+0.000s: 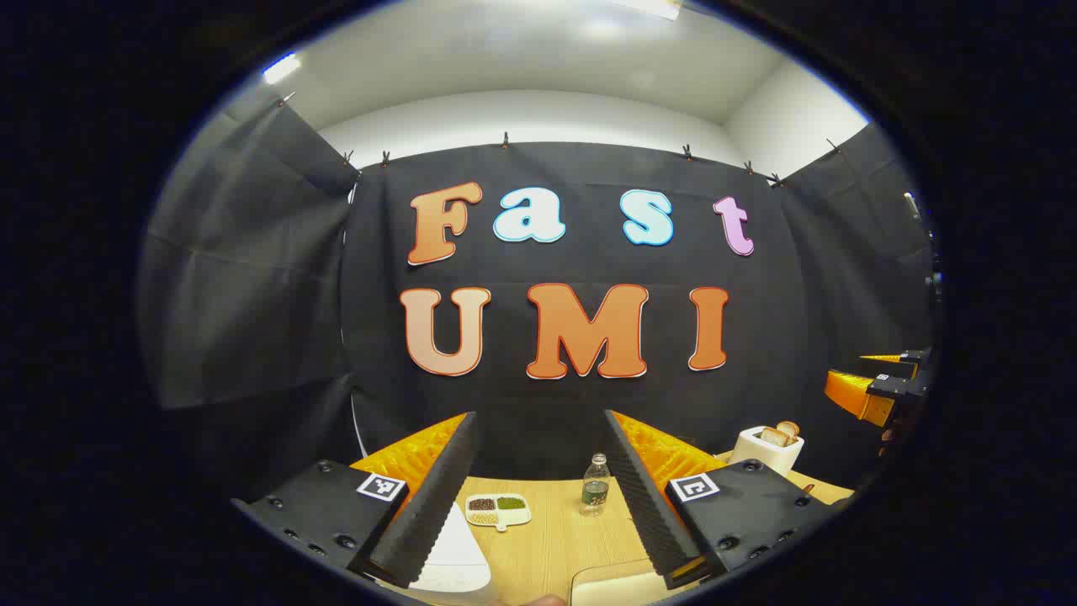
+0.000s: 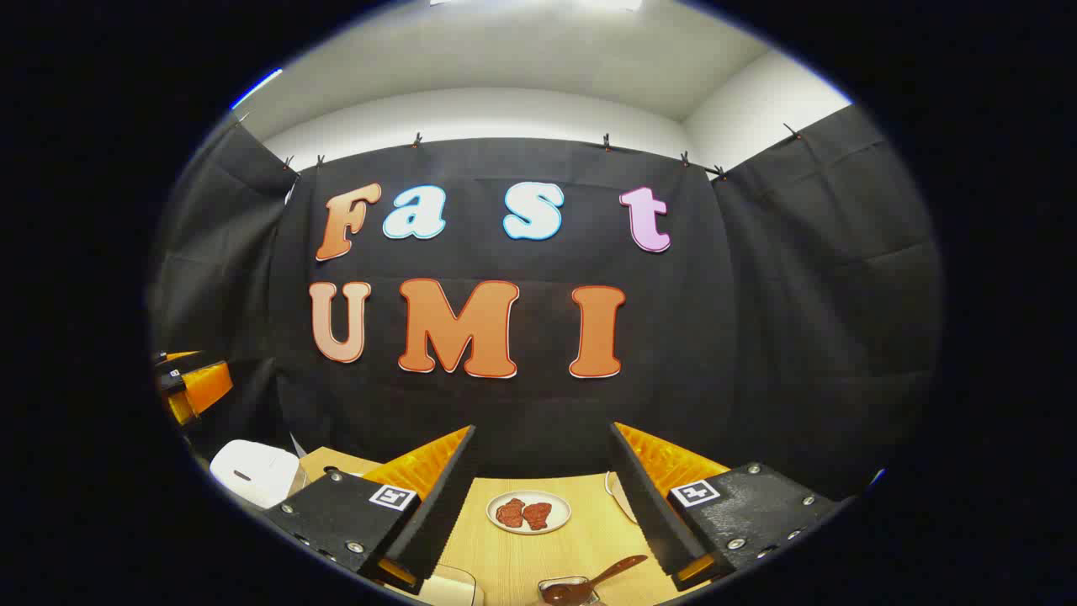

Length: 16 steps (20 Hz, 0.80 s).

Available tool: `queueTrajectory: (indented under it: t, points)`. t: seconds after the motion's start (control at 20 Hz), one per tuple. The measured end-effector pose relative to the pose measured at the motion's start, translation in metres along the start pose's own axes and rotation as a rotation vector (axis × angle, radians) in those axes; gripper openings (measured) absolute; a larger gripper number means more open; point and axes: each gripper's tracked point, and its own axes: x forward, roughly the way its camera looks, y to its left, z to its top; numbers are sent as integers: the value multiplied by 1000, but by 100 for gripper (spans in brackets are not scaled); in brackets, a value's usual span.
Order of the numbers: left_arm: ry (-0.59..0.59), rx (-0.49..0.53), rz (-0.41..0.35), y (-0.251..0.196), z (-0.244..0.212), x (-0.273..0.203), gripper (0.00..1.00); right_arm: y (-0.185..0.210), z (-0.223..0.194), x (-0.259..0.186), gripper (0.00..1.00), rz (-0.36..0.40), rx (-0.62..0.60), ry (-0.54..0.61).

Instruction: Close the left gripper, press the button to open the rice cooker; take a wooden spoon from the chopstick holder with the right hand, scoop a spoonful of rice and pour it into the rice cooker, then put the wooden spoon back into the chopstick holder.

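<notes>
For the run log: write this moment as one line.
left tool: open, raised | right tool: open, raised | white rice cooker: lid shut | brown wooden spoon: untouched

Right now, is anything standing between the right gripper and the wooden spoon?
Nothing visible does. The wooden spoon rests in its holder, low between the open fingers of the right gripper. The plate of meat sits farther back, beyond the spoon.
</notes>
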Motion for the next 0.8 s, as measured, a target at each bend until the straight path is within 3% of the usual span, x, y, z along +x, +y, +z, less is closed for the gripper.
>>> queueTrajectory:
  t: [0.15, 0.2, 0.4, 0.45, 0.65, 0.8]
  points:
    - [-3, 10, -10, -3, 5, 2, 99, -4, 4, -2, 99, 0, -12, -5]
    - [1, 6, -12, -5, 5, 1, 98, -4, 4, -3, 94, 2, -8, 0]
    - [33, -40, -28, -20, -5, -4, 97, -11, 5, -4, 95, 2, -15, -8]
    - [40, -47, -27, -21, -6, -5, 97, -13, 5, -3, 90, -5, -13, -6]
    - [41, -43, -2, -19, -6, -10, 97, -12, 1, -3, 99, 1, -2, 3]
    - [47, -35, -5, -25, -9, -11, 99, -7, -1, -1, 94, 4, -3, 4]
